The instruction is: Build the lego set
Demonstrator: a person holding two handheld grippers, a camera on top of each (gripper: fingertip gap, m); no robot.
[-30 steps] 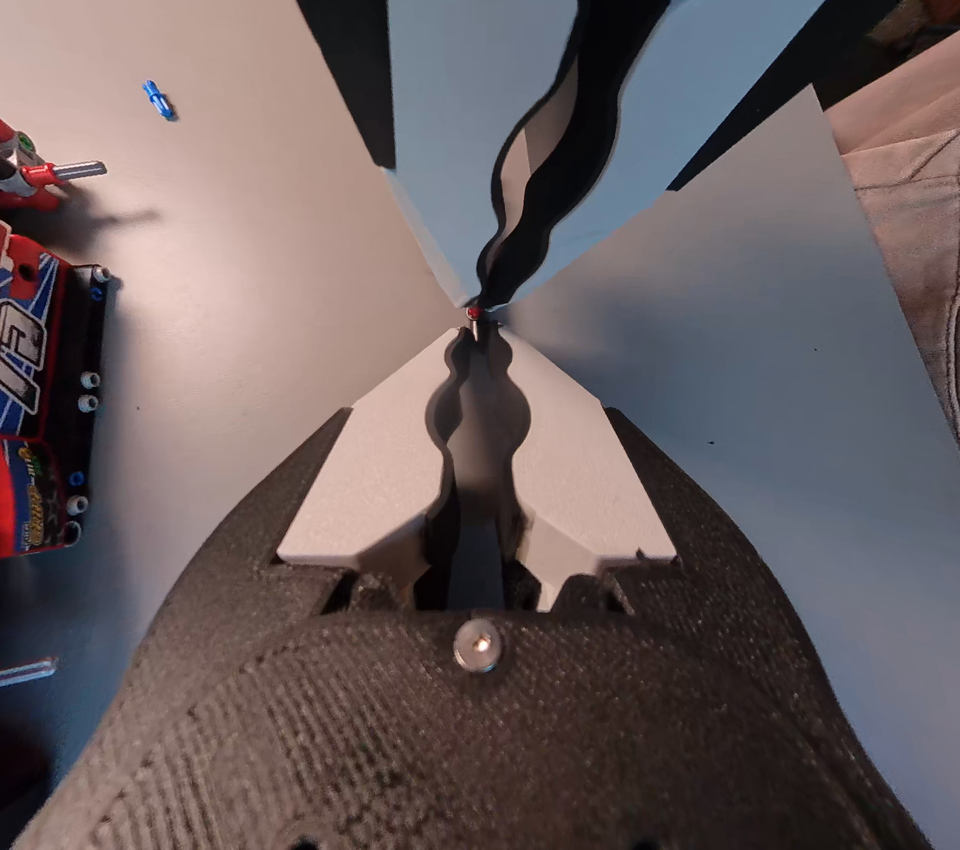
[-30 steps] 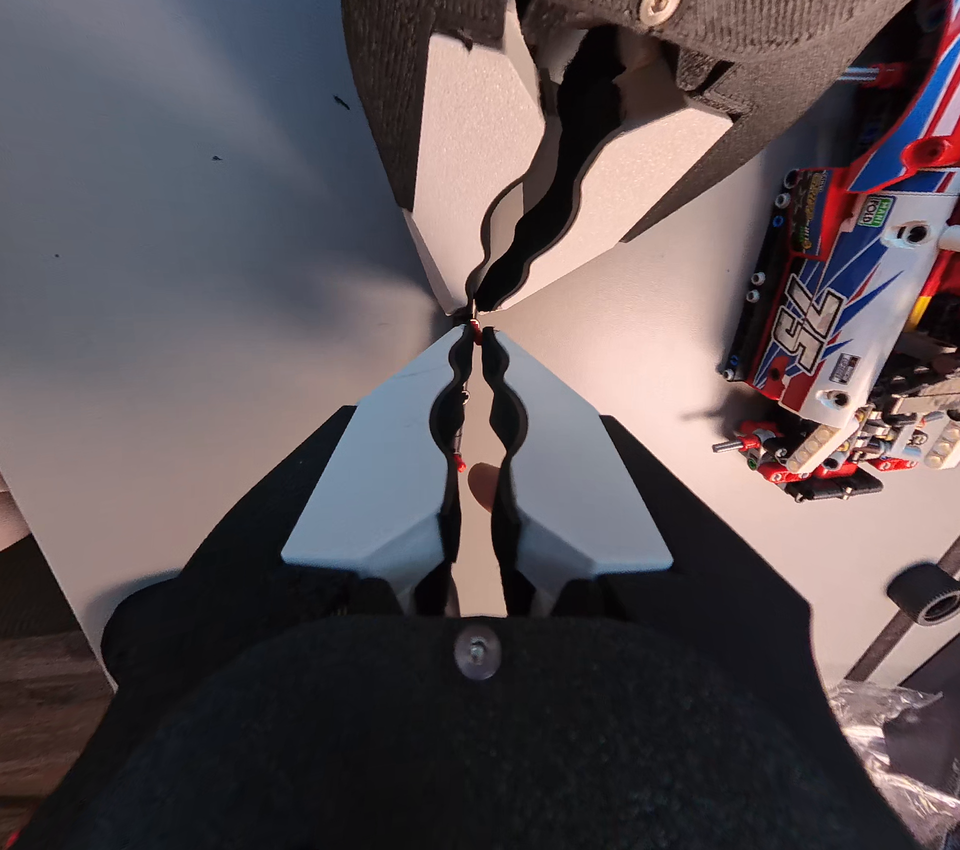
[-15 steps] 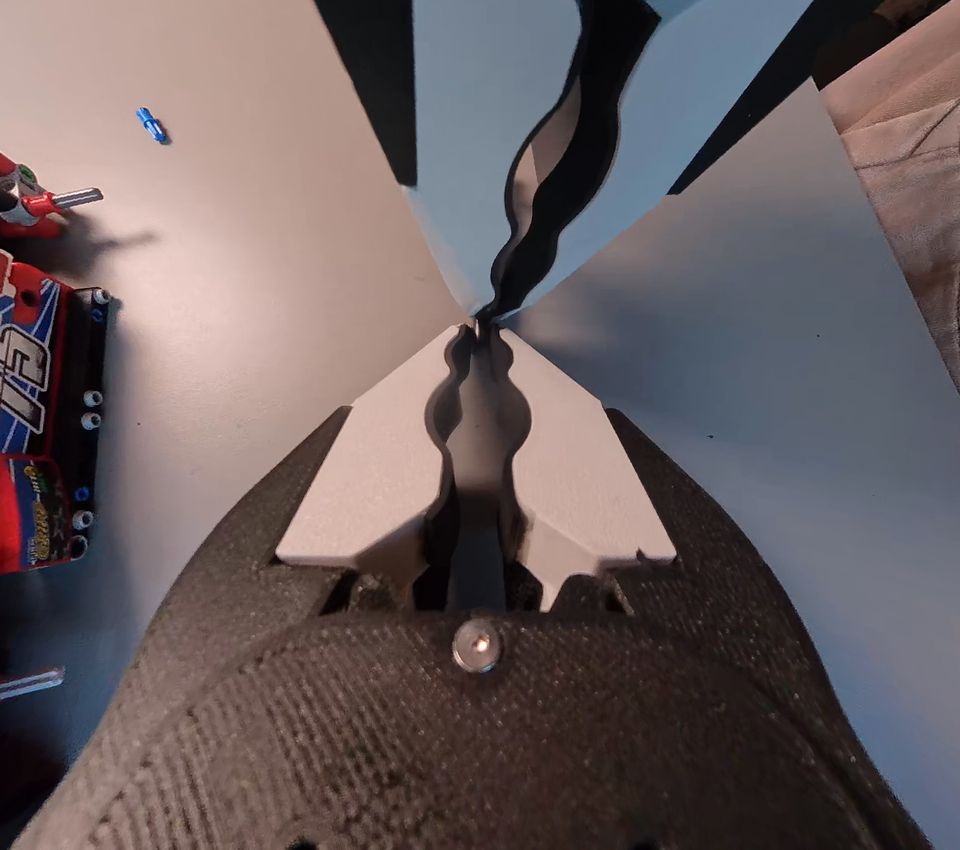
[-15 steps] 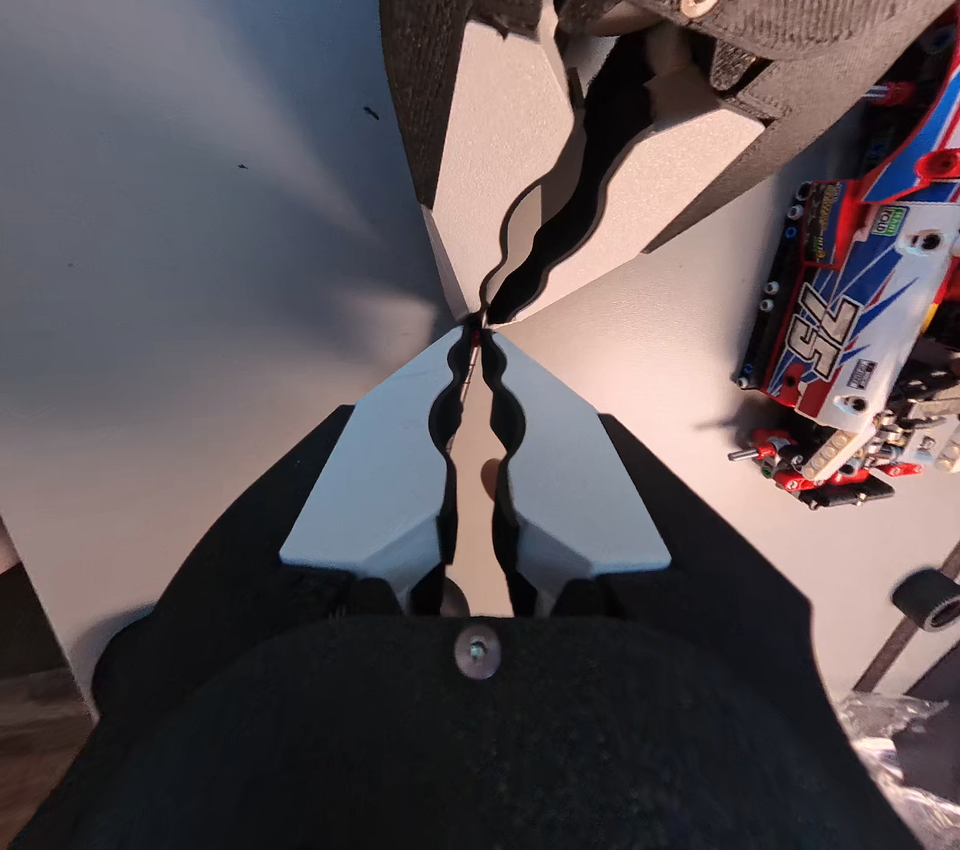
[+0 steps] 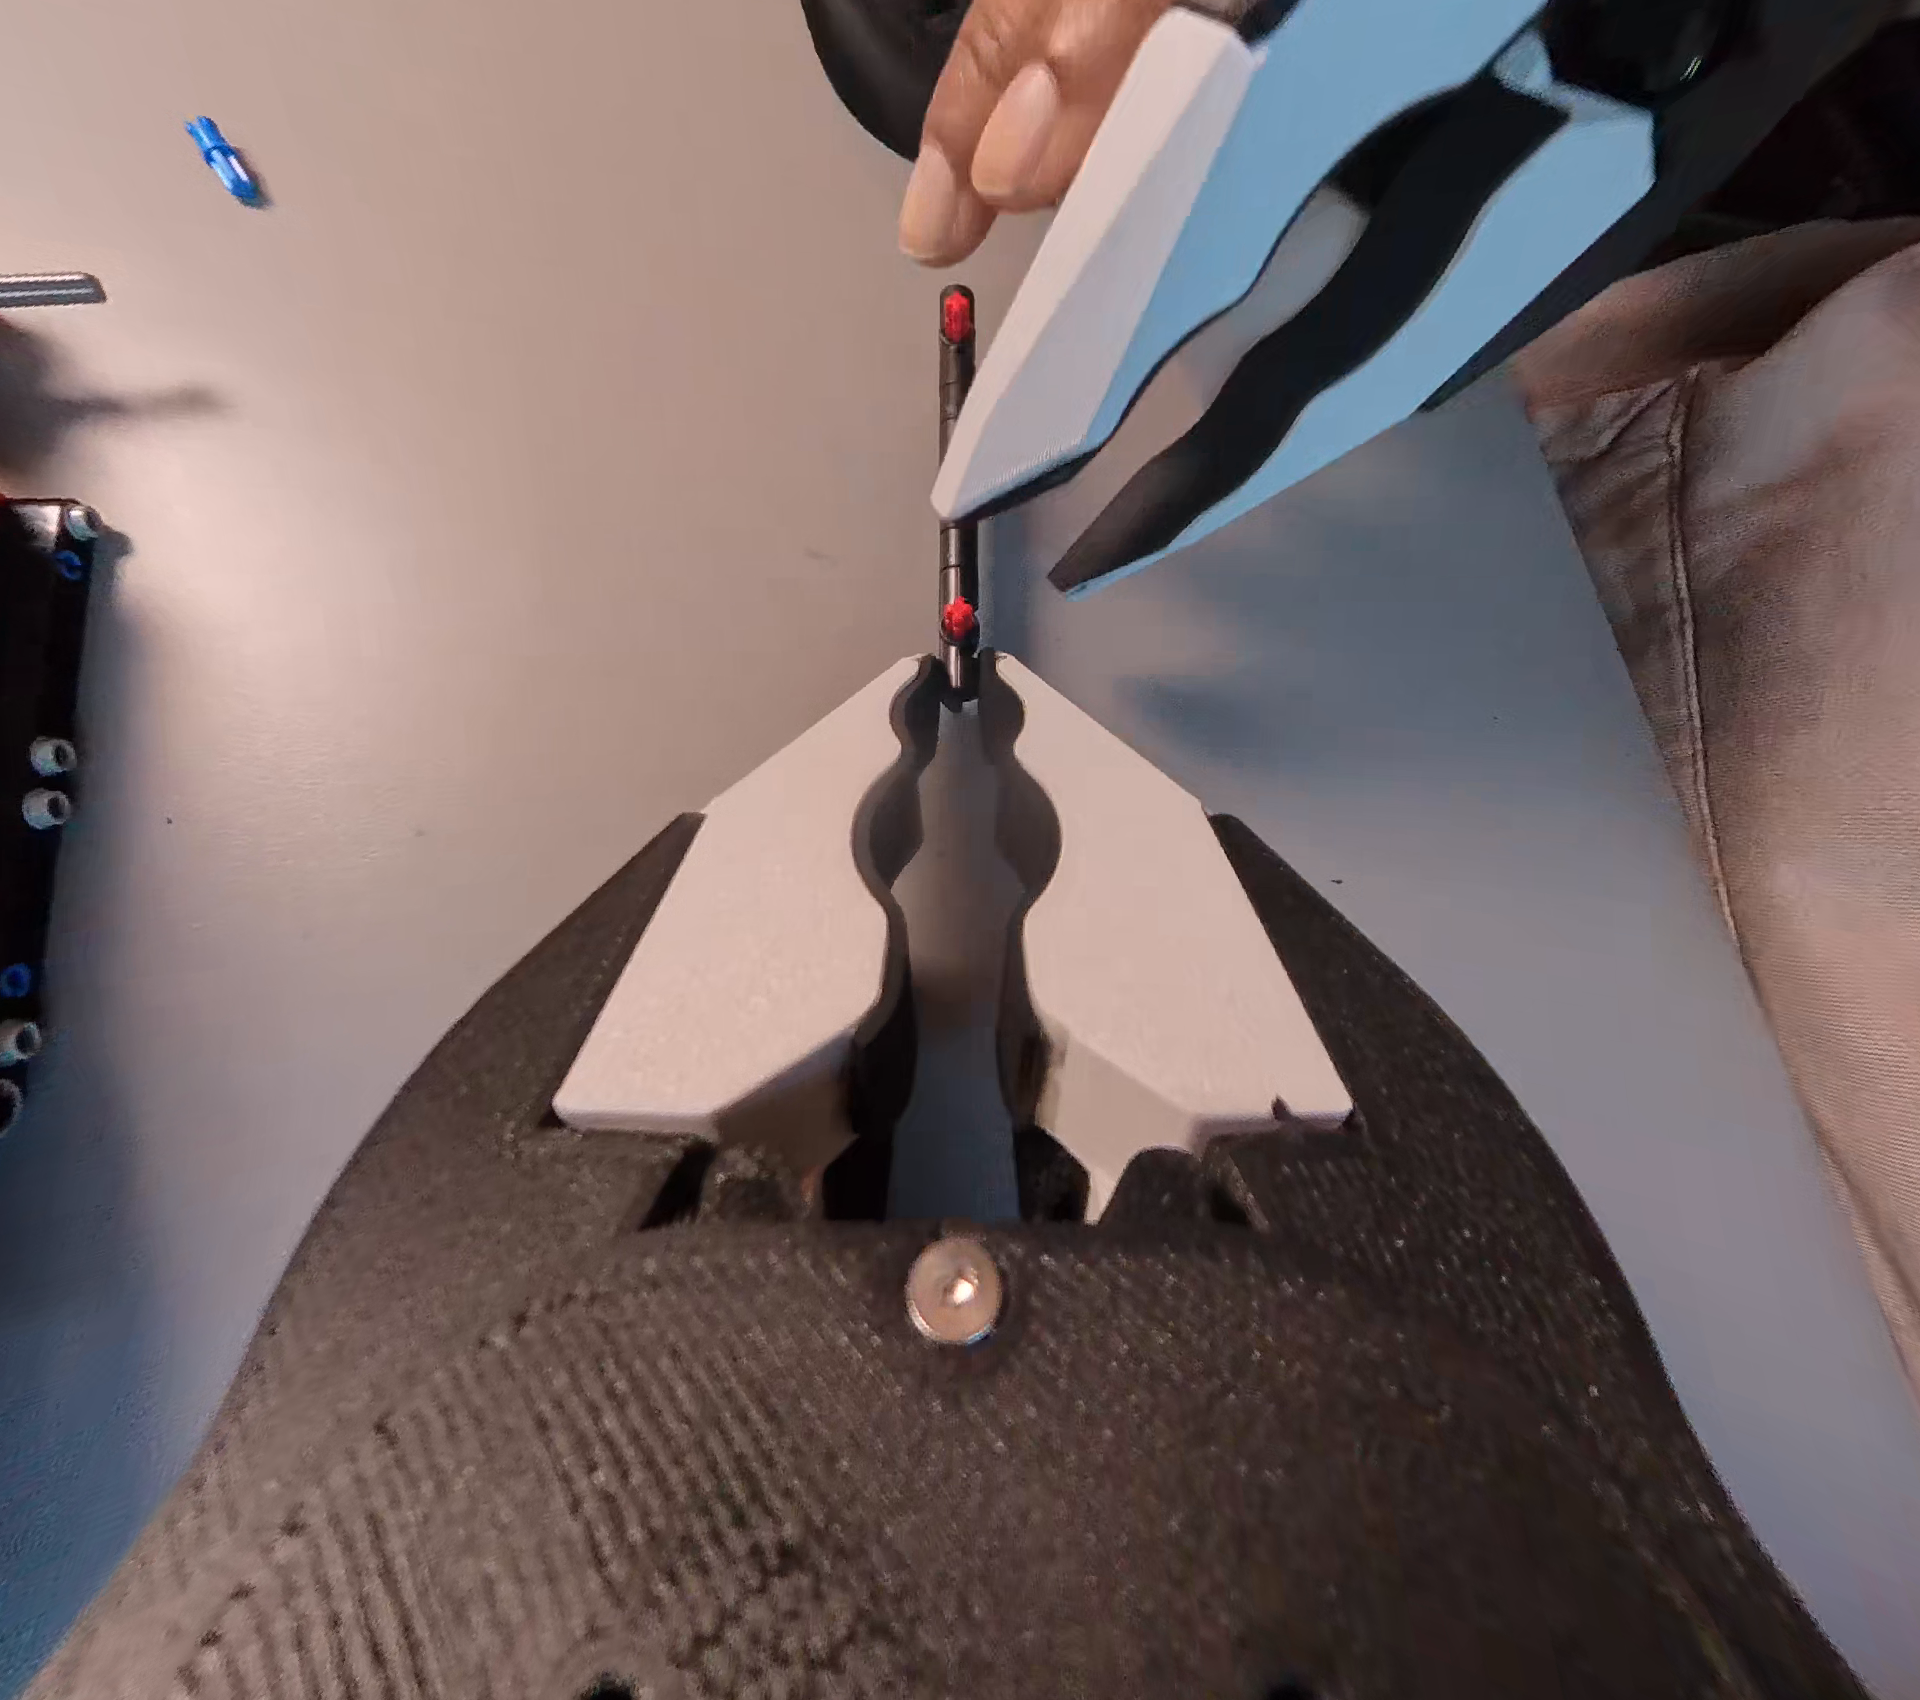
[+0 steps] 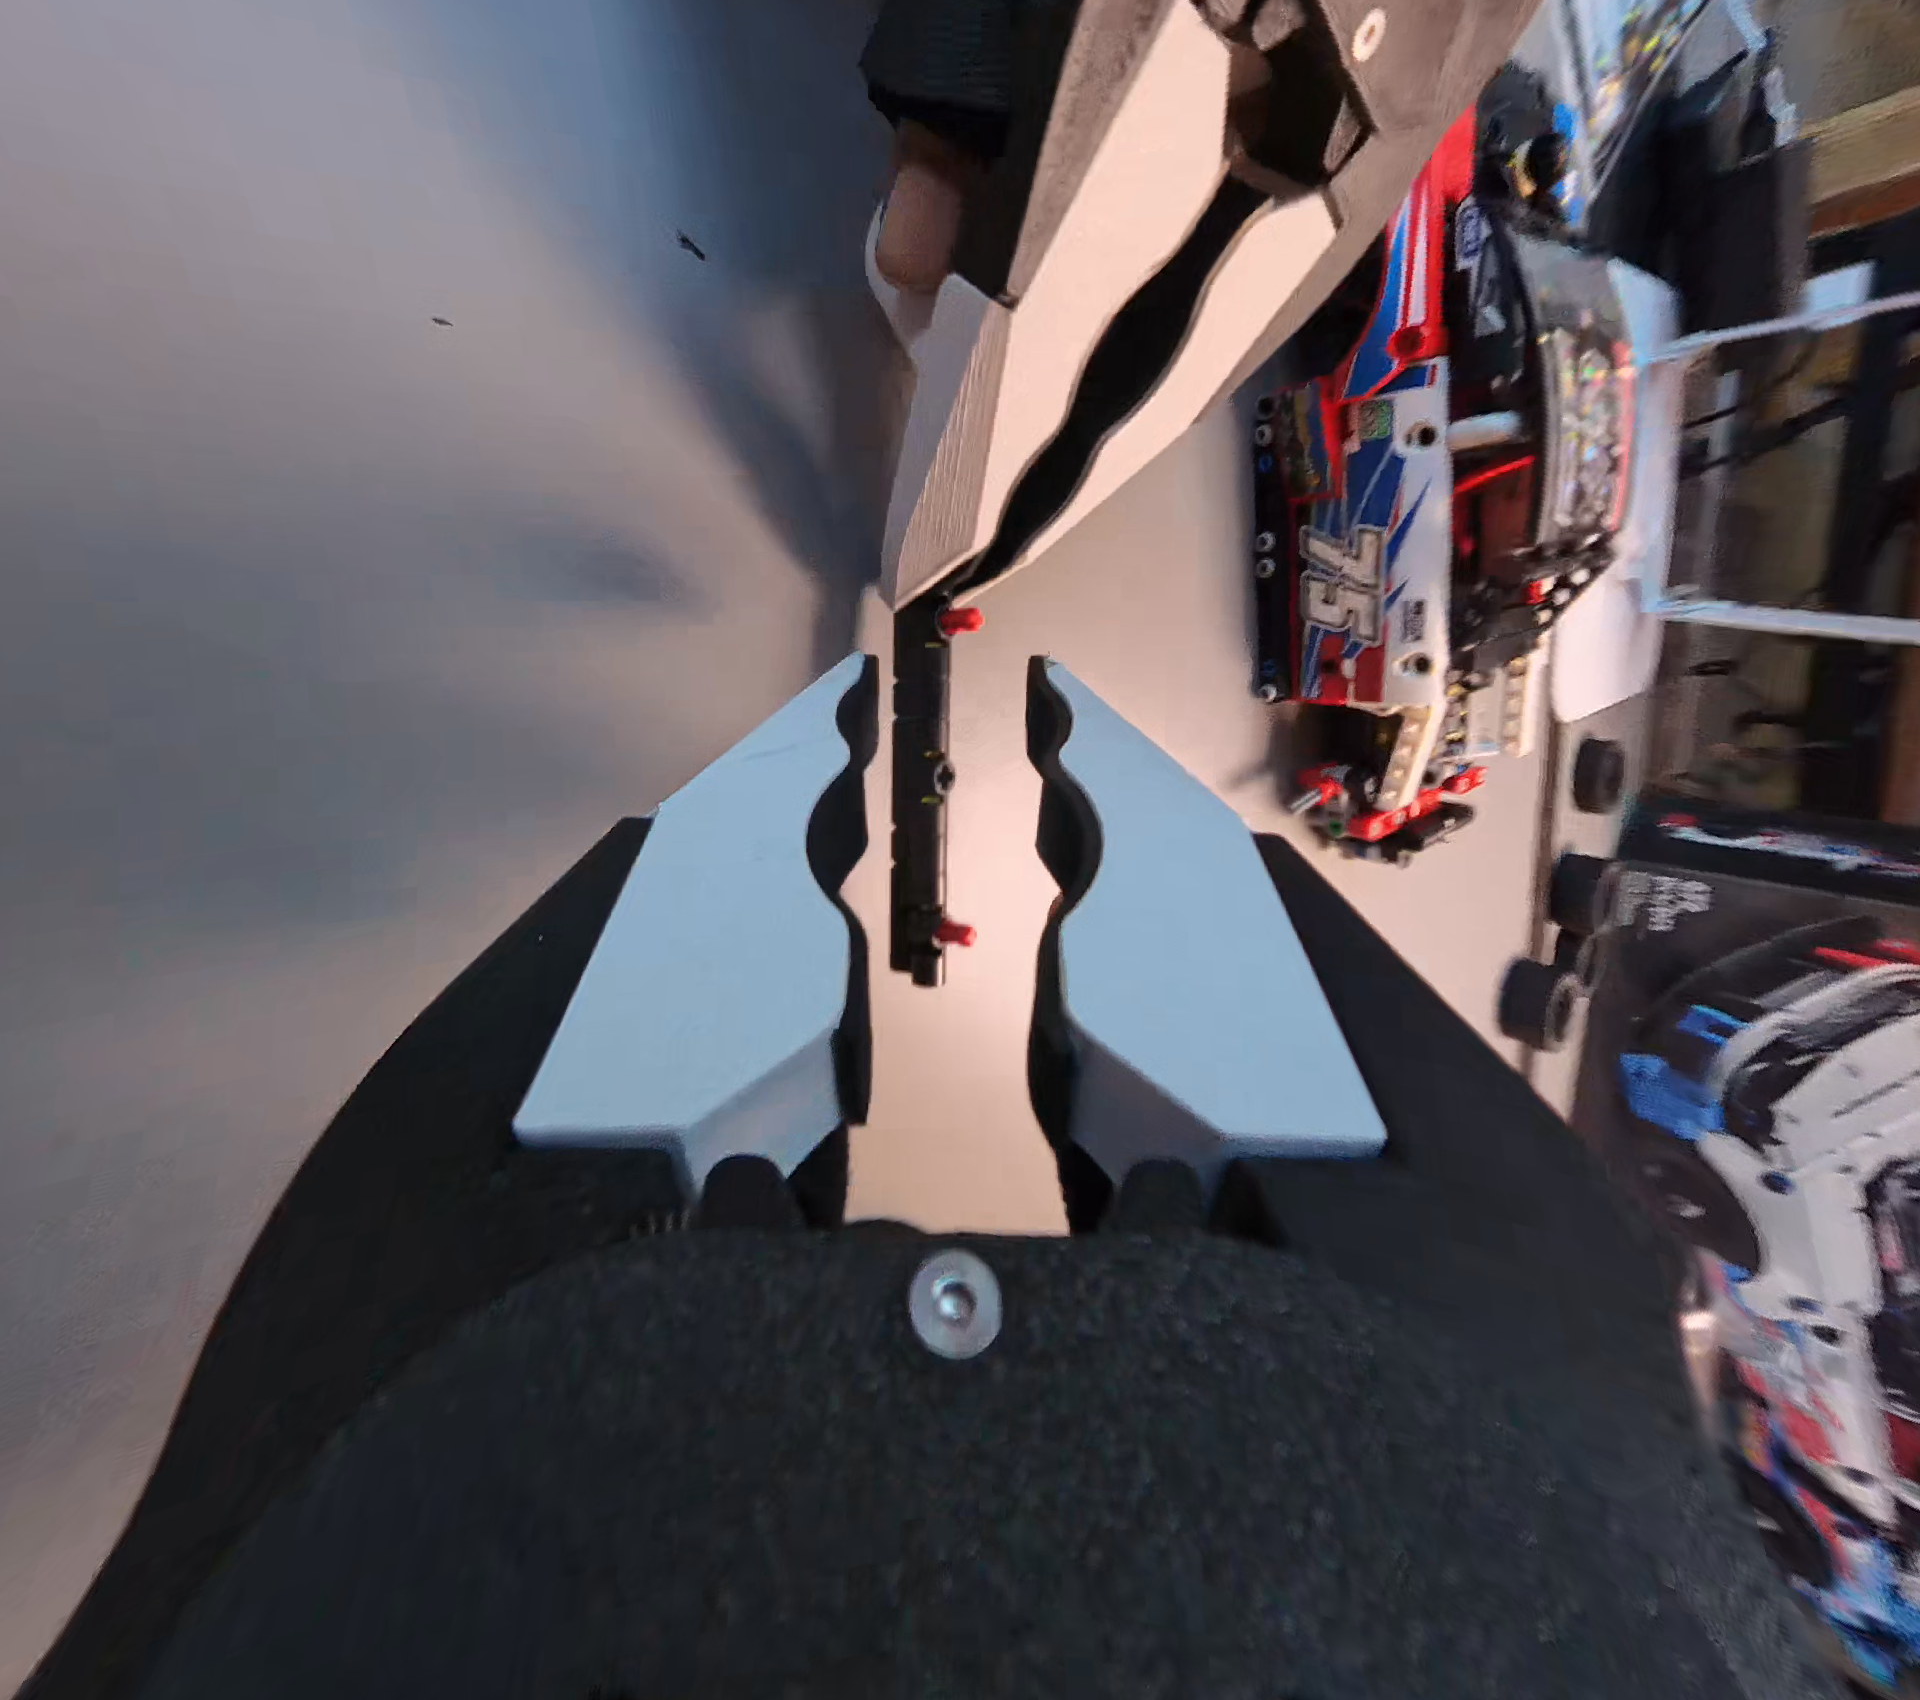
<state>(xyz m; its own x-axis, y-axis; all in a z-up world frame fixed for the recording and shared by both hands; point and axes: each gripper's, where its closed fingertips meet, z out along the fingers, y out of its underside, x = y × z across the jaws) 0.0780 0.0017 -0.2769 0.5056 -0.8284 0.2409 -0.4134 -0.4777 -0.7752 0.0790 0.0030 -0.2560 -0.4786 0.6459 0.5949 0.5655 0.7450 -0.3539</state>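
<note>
Now the right gripper (image 6: pixel 951 663) has let go: fingers spread, black lego beam with red pins (image 6: pixel 920 803) between them untouched. Left gripper (image 5: pixel 954 663) alone pinches the beam's end over the grey desk (image 5: pixel 520 507). Handover looks complete; partly built red-white-blue car (image 6: pixel 1382 570) waits nearby.

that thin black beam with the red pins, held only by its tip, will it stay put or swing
The black beam looks rigid plastic, so it likely won't droop. The left gripper pinches just one end, so a knock could pivot it. The right gripper is open around it without touching. Its red pins might snag the fingers.
</note>
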